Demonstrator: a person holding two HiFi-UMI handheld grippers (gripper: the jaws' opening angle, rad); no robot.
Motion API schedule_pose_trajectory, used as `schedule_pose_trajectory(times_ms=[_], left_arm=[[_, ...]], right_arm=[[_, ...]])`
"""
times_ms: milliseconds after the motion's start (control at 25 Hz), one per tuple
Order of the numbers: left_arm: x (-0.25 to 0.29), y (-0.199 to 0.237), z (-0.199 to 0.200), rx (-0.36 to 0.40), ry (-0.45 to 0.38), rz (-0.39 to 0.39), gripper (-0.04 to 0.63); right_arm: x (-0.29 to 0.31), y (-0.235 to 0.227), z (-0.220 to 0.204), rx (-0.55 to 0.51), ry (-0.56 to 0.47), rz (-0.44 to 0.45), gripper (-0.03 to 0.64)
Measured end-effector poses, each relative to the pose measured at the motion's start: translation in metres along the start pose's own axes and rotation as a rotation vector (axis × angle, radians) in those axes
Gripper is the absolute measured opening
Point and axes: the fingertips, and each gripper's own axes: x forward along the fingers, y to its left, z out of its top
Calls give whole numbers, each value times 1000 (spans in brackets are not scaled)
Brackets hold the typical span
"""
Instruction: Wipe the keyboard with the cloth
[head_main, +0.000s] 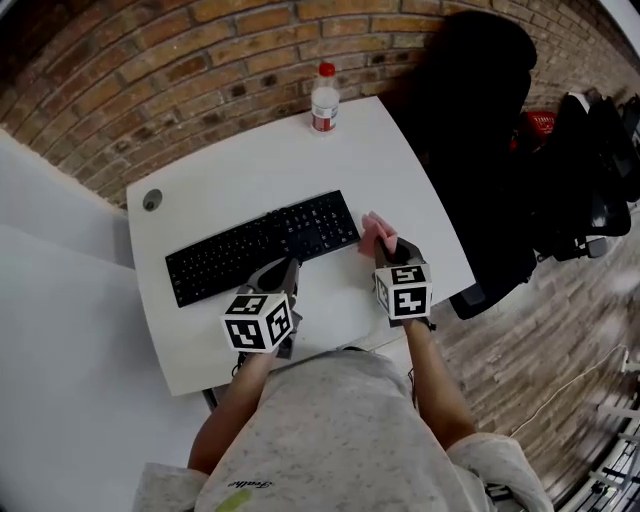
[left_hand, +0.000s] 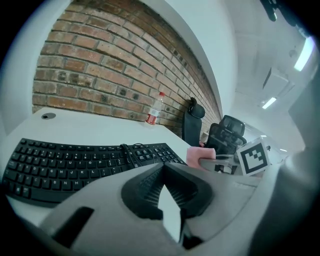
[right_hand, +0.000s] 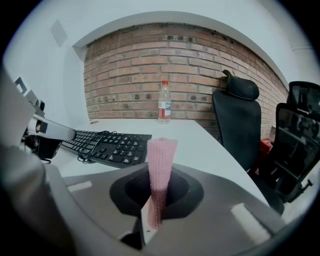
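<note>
A black keyboard (head_main: 262, 245) lies across the middle of the white table (head_main: 400, 160), with its cable coiled on its keys (right_hand: 92, 142). My right gripper (head_main: 392, 250) is just off the keyboard's right end, shut on a pink cloth (head_main: 376, 233). The cloth stands up in a narrow fold from between the jaws (right_hand: 161, 165). My left gripper (head_main: 283, 275) is at the keyboard's near edge, jaws shut with nothing between them (left_hand: 163, 166). The left gripper view shows the keyboard (left_hand: 75, 162) ahead and the cloth (left_hand: 201, 154) to the right.
A water bottle with a red cap (head_main: 324, 98) stands at the table's far edge by the brick wall. A cable grommet (head_main: 152, 199) sits at the far left corner. Black office chairs (head_main: 480, 110) stand to the right of the table.
</note>
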Motion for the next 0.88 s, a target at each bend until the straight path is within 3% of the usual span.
schedule_pose_trajectory(times_ms=[880], left_arm=[[-17, 31, 3, -64, -77, 117, -8]], right_arm=[[29, 21, 23, -67, 3, 122, 26]])
